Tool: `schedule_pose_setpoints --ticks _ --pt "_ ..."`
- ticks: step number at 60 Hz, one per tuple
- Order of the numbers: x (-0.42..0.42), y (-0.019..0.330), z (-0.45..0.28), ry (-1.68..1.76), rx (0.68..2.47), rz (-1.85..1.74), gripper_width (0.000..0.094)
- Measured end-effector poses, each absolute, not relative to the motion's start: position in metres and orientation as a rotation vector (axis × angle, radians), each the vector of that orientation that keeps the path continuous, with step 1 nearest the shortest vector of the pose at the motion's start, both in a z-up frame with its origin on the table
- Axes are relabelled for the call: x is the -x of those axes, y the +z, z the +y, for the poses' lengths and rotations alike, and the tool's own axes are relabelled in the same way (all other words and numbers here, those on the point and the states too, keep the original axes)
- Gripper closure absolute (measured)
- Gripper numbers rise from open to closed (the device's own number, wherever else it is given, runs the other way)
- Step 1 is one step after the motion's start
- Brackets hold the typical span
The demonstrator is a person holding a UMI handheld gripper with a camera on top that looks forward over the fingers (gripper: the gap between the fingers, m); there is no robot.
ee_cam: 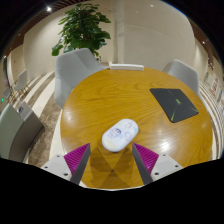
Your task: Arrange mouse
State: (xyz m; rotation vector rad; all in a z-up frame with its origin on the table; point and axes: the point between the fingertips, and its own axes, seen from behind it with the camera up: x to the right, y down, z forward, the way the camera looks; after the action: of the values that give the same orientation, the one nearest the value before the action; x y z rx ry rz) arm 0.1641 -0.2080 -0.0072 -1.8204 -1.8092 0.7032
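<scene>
A white, rounded mouse [120, 134] lies tilted on the round wooden counter [110, 100], just ahead of the tongs [111, 158], which stand wide open and hold nothing. A dark mousepad [174, 103] lies far right.

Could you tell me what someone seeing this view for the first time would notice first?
Most likely the white mouse, lying on the round wooden table just ahead of the open gripper, whose pink-padded fingers point at it without touching. Next would come the dark mouse pad farther back on the table, off to the right, and the leafy potted plant beyond the chairs.
</scene>
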Motion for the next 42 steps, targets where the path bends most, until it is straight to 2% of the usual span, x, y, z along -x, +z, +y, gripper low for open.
schedule_pose_setpoints --ticks 16,25,28,32,34,38,42 --pt "-0.104 -0.01 -0.21 0.756 1.819 -1.779 0.0059" --pt "-0.089 -0.012 -0.218 0.758 1.795 -1.806 0.0111" --pt "-0.087 -0.012 -0.221 0.768 1.79 -1.818 0.0147" --pt "-0.088 -0.011 -0.227 0.781 1.781 -1.837 0.0242" --pt "-0.087 -0.011 -0.23 0.782 1.768 -1.851 0.0245" --pt "-0.088 -0.011 -0.236 0.784 1.739 -1.882 0.0451" --pt "-0.089 -0.012 -0.239 0.77 1.703 -1.917 0.048"
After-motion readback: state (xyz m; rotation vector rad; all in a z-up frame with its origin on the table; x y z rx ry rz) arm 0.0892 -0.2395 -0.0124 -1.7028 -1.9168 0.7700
